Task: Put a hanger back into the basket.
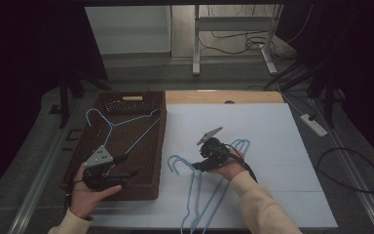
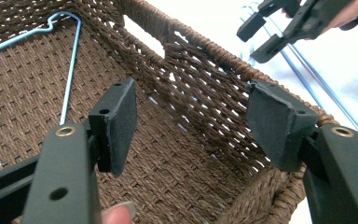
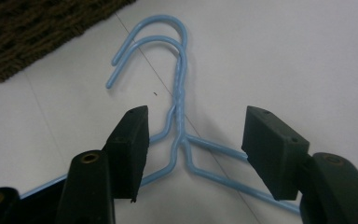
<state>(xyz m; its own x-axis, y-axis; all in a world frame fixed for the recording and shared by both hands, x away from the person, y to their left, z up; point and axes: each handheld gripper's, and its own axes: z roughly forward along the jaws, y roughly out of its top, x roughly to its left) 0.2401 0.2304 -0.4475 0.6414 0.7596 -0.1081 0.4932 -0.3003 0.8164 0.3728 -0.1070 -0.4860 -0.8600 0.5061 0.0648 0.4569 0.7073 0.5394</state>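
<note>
While the white table point(image 1: 272, 146) carries the work, your brown wicker basket point(image 1: 141, 146) sits at its left edge with one blue wire hanger point(image 1: 121, 122) already lying inside. Two more blue hangers point(image 3: 179, 112) lie stacked on the table just beside the basket, hooks toward it. Your right gripper point(image 3: 191, 149) hovers over their necks with its jaws apart, straddling the twisted wire and touching nothing. Your left gripper point(image 2: 191, 126) waits over the basket, jaws apart and empty. The risk is the stack: because the two necks lie nearly on top of each other, closing here may catch both hangers, or pinch only the upper wire so that it swivels and snags its hook on the basket rim.
</note>
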